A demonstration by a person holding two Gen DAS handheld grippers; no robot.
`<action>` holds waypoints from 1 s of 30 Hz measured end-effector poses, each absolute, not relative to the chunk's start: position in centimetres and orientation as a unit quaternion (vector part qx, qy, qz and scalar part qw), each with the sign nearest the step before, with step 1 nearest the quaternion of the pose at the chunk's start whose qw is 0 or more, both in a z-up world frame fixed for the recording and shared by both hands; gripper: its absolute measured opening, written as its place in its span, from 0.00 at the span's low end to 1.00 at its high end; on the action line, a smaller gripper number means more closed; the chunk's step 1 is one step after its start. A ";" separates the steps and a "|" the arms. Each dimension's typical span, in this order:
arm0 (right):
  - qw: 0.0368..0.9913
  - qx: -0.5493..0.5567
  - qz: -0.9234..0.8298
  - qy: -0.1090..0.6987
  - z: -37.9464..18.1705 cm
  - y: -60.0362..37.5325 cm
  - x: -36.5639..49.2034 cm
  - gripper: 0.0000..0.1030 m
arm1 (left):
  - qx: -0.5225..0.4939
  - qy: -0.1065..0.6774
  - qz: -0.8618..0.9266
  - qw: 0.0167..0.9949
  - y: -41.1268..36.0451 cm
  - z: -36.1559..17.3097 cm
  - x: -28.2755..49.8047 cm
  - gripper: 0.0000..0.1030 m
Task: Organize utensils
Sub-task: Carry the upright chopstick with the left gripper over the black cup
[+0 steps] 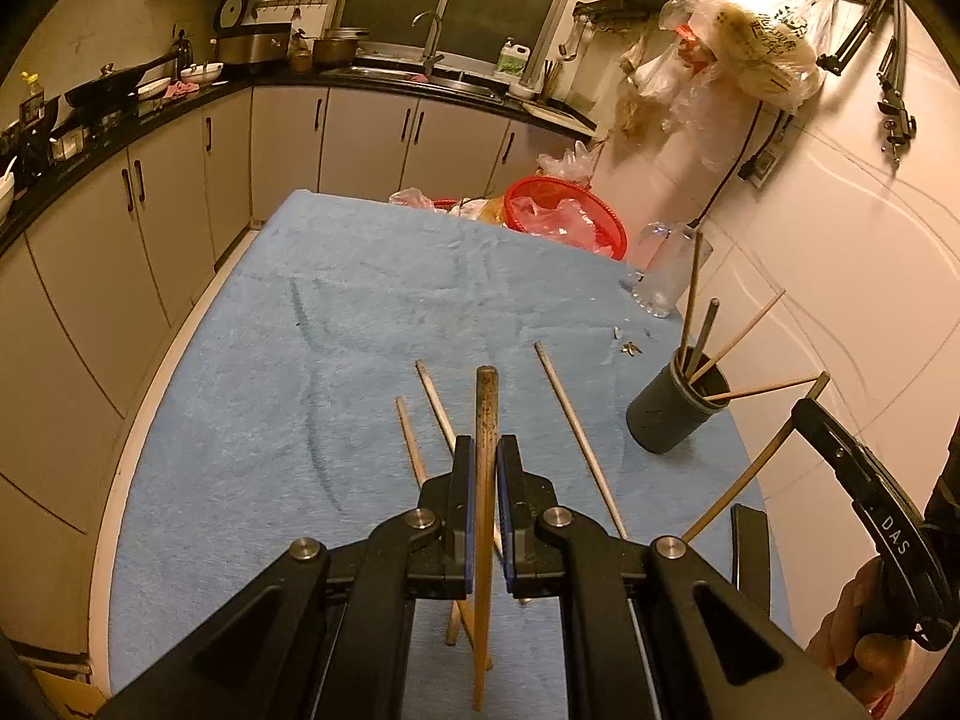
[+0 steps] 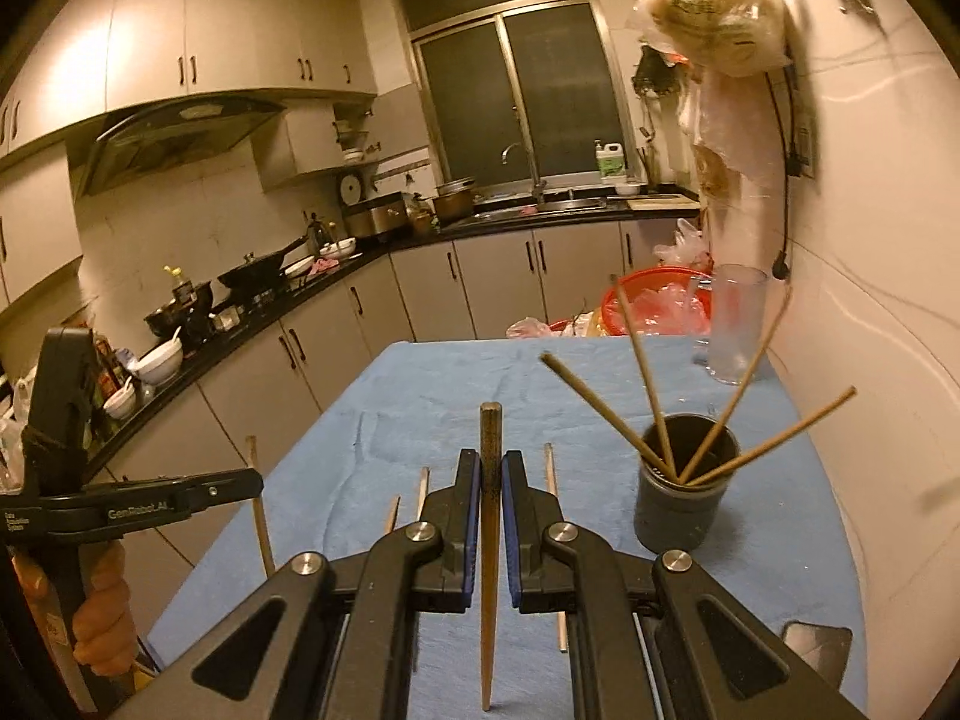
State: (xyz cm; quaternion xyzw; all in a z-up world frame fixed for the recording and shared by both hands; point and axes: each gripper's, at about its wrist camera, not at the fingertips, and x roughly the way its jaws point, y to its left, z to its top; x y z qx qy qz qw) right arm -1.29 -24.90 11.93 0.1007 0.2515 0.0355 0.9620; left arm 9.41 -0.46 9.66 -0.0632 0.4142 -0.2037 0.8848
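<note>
Both tongs are clamped, each on a single chopstick held above the blue cloth [image 1: 300, 324] that covers the table. Left gripper [image 1: 485, 450] pinches a worn wooden chopstick [image 1: 485, 480] between its blue pads, the stick standing nearly upright with its blunt end poking out past the fingertips and its thin end hanging below. Right gripper [image 2: 491, 468] grips a darker chopstick [image 2: 491, 516] the same way, blunt end up, pointed end down. On the cloth just beyond the left gripper lie several loose chopsticks [image 1: 573, 420], fanned out with their far ends pointing away; how many lie under the gripper itself is hard to say. To the right, near the wall, stands the dark round holder [image 2: 684, 504] with four or so chopsticks leaning out of it in different directions. Farther back on the right sit a clear glass [image 2: 735, 324] and a red basket [image 1: 570, 210] stuffed with plastic bags. A phone-like dark slab [image 1: 750, 546] lies at the near right edge of the cloth. Kitchen counters and a sink run along the left and far sides of the room.
</note>
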 end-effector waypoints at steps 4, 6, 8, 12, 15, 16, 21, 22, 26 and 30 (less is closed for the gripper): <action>0.964 0.108 0.030 0.241 12.4 -25.9 -2.2 0.07 | -0.063 0.408 -0.209 0.886 -1.0 10.2 9.1 0.07; 0.965 0.112 0.027 0.237 12.7 -26.4 -2.4 0.07 | -0.061 0.406 -0.212 0.887 -1.3 10.6 9.0 0.07; 0.965 0.115 0.024 0.234 12.9 -26.7 -2.7 0.07 | -0.059 0.403 -0.215 0.888 -1.5 10.8 8.9 0.07; 0.966 0.124 0.015 0.228 12.9 -27.5 -3.3 0.07 | -0.058 0.402 -0.220 0.887 -1.9 11.1 8.8 0.07; 0.965 0.133 0.009 0.226 13.0 -28.3 -3.7 0.07 | -0.056 0.400 -0.223 0.887 -2.1 11.3 8.7 0.07; 0.965 0.135 0.007 0.225 13.0 -28.5 -3.8 0.07 | -0.055 0.398 -0.224 0.888 -2.2 11.4 8.6 0.07; 0.965 0.143 -0.002 0.218 13.4 -29.4 -4.4 0.07 | -0.051 0.393 -0.229 0.889 -2.7 11.9 8.2 0.07; 0.965 0.144 -0.003 0.218 13.4 -29.6 -4.4 0.07 | -0.051 0.392 -0.231 0.889 -2.8 12.0 8.1 0.07; 0.965 0.148 -0.006 0.217 13.3 -30.2 -4.7 0.07 | -0.047 0.389 -0.234 0.890 -3.3 12.3 7.9 0.07; 0.964 0.150 -0.008 0.217 13.2 -30.3 -4.8 0.07 | -0.043 0.387 -0.237 0.890 -3.7 12.5 7.8 0.07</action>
